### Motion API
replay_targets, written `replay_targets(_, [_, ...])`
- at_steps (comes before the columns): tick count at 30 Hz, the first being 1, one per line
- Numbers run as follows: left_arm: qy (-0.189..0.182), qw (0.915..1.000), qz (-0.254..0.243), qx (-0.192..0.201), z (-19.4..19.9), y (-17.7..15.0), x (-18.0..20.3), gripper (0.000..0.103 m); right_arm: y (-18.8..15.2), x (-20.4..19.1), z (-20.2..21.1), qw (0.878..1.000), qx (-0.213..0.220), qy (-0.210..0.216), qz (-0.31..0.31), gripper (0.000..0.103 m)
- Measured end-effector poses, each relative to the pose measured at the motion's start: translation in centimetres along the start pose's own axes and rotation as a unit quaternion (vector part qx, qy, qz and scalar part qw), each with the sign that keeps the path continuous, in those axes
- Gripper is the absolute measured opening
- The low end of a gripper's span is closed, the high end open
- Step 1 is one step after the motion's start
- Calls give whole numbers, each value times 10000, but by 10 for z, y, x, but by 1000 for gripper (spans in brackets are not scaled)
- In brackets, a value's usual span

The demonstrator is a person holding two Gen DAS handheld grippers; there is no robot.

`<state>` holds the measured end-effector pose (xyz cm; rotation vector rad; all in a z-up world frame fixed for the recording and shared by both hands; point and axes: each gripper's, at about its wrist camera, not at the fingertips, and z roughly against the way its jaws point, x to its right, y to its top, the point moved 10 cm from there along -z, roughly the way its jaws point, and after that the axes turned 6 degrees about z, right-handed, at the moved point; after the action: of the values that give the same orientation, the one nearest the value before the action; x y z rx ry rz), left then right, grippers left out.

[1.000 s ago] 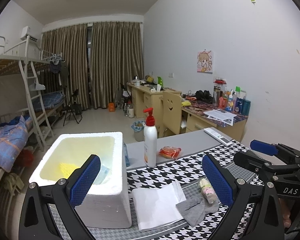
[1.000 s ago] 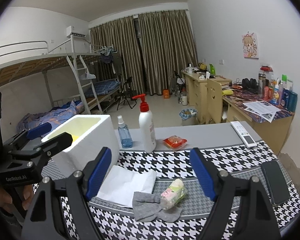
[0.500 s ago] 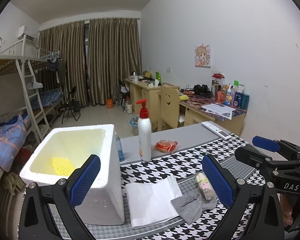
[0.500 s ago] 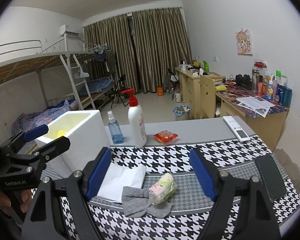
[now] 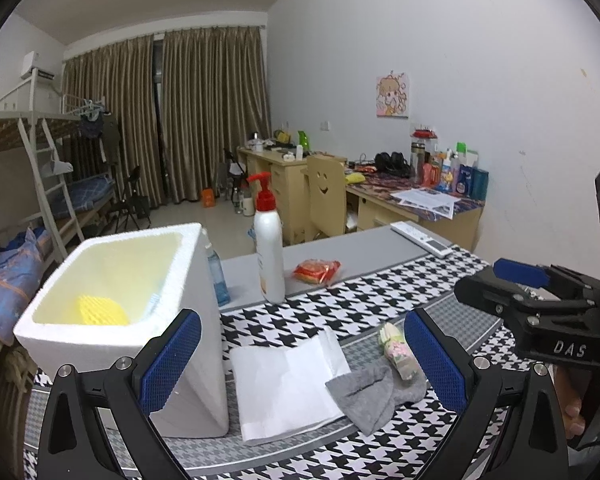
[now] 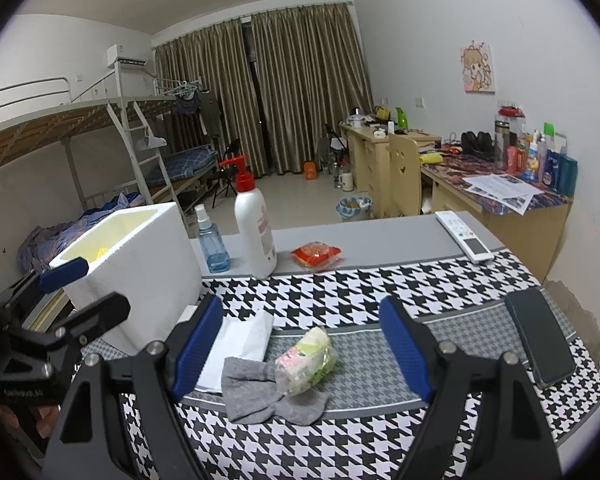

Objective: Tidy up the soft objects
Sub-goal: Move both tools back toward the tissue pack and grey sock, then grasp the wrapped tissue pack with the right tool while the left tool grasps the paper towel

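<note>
Right gripper (image 6: pixel 300 340): jaws wide apart, nothing between the pads, held above the near edge of the table (image 6: pixel 380 280). Left gripper (image 5: pixel 302 356): jaws likewise apart and empty.

Task items lie on the houndstooth cloth toward the near edge. A grey sock (image 6: pixel 268 392) lies flat and crumpled; on its right end rests a small plastic-wrapped soft packet (image 6: pixel 306 362), touching it. A white folded cloth (image 6: pixel 240 340) lies just beside, next to the white foam box (image 6: pixel 140 264) at the left edge.

Assessment: all three appear light and limp. The packet's film looks slippery; pinch across its middle. The sock will drape; take it at a bunched fold.
</note>
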<state>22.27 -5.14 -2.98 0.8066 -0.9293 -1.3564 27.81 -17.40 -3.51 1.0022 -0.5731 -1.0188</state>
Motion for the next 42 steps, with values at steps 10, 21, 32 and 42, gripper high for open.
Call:
replay_targets(10, [88,9997,-33,-241,-18,-20,3,102,-9,6,-8,9999,-133,-4,-16,84])
replay_targets(21, [330,9980,-60,-543,-41,-41,1,102,-18,11,-24,9993,-339,48,-155,84])
replay_targets(32, [533,9958,-45,-749,-59,-58,-4,101,-26,12,-30,9988,-470,64,-158,84])
replay_targets(42, [757,9919,75,-1019,-75,-76,-15,91,-33,5,-40,9980,-617,83,-50,84])
